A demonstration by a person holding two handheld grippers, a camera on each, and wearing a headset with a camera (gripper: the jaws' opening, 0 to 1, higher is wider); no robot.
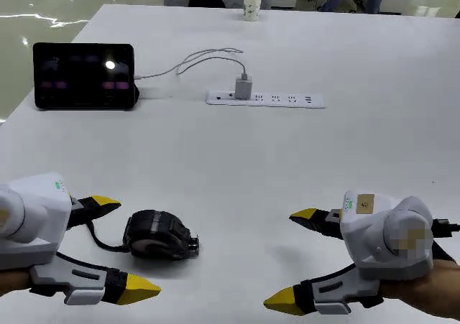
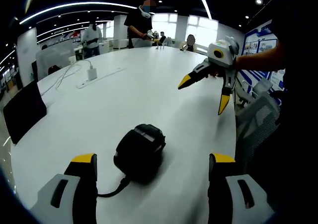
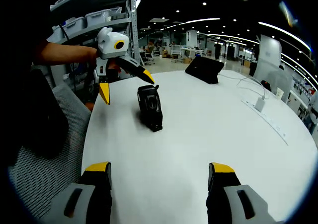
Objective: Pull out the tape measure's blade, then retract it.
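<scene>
The tape measure point(image 1: 159, 235) lay just ahead of your spread left hand-held gripper point(image 1: 127, 245), long axis pointing toward your spread right hand-held gripper point(image 1: 289, 258), well apart.

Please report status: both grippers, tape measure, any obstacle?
Left gripper open, facing tape measure, not gripping. Right gripper open, off to the side. Blade not yet out. No obstacle between.

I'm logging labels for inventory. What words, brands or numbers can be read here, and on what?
No text is legible.
On the left tool, a green mark: too small to read.
On the right tool, a tan sticker: blurred.
On the paper cup, a print: too small.
On the tablet, only blurred glow.
</scene>
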